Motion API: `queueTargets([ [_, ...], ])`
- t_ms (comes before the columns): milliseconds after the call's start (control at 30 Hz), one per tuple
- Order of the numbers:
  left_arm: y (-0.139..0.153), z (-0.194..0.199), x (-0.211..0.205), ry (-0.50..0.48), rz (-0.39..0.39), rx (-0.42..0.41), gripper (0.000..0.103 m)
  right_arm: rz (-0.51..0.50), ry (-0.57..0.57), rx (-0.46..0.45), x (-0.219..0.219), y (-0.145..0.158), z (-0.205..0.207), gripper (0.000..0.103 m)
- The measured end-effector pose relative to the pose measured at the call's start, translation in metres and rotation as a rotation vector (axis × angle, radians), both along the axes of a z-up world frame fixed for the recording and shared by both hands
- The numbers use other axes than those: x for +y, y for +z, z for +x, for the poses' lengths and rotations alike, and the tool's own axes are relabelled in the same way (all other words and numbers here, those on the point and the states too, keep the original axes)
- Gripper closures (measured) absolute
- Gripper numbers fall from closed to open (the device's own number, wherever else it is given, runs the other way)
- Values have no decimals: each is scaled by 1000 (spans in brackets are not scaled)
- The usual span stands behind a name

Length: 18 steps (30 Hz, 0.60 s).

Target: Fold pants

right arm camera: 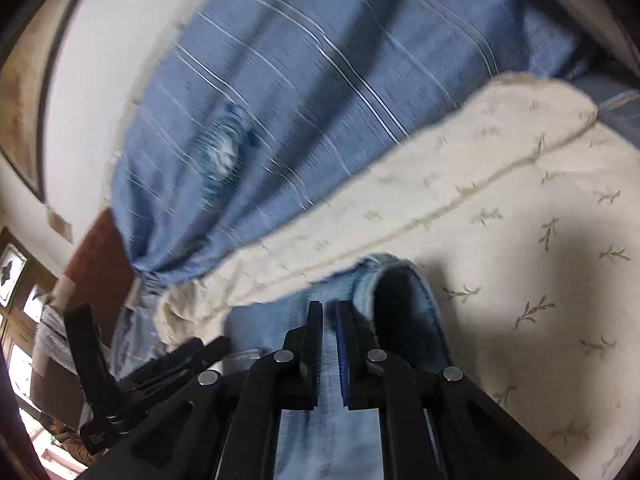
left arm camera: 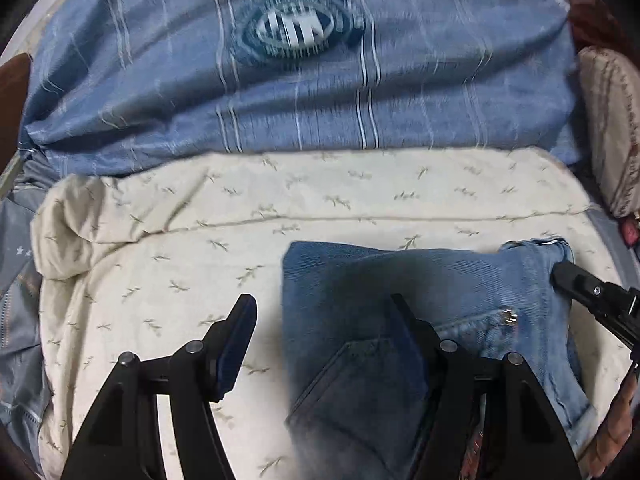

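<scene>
Folding judged partly complete: the pants [left arm camera: 400, 300] lie already doubled into a compact stack on the bed's cream cover [left arm camera: 180, 260], right tool [right arm camera: 329, 308] pinching their denim, left tool [left arm camera: 324, 312] spread astride their near edge, further folds outstanding.

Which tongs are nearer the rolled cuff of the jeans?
Right. The right tongs are shut on the jeans just beside the cuff. The left tongs hang open over the jeans' opposite edge, near the pocket.
</scene>
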State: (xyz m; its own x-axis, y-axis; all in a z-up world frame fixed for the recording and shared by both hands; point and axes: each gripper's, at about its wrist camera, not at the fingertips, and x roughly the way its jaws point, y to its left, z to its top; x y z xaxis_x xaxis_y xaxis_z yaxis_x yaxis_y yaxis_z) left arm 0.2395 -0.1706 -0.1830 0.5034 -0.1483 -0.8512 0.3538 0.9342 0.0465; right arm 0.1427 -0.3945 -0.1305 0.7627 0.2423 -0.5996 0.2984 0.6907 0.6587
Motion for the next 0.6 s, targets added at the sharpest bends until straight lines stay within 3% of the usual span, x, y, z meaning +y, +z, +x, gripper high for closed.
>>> queueTargets([
  [67, -12, 8, -9, 3, 37, 19, 32, -4, 6, 97, -5, -21, 12, 97],
  [167, -21, 13, -16, 5, 98, 20, 25, 16, 20, 109, -10, -32, 17, 98],
  [233, -18, 16, -12, 23, 84, 48, 24, 4, 30, 108, -9, -30, 16, 98],
  [333, -4, 8, 2, 45, 46, 74, 24, 1, 30, 93, -7, -17, 4, 96],
  [467, 24, -35, 22, 20, 31, -20, 24, -15, 112, -20, 11, 12, -30, 94],
  [600, 39, -76, 33, -32, -16, -47, 24, -57, 196, -60, 40, 22, -60, 94],
])
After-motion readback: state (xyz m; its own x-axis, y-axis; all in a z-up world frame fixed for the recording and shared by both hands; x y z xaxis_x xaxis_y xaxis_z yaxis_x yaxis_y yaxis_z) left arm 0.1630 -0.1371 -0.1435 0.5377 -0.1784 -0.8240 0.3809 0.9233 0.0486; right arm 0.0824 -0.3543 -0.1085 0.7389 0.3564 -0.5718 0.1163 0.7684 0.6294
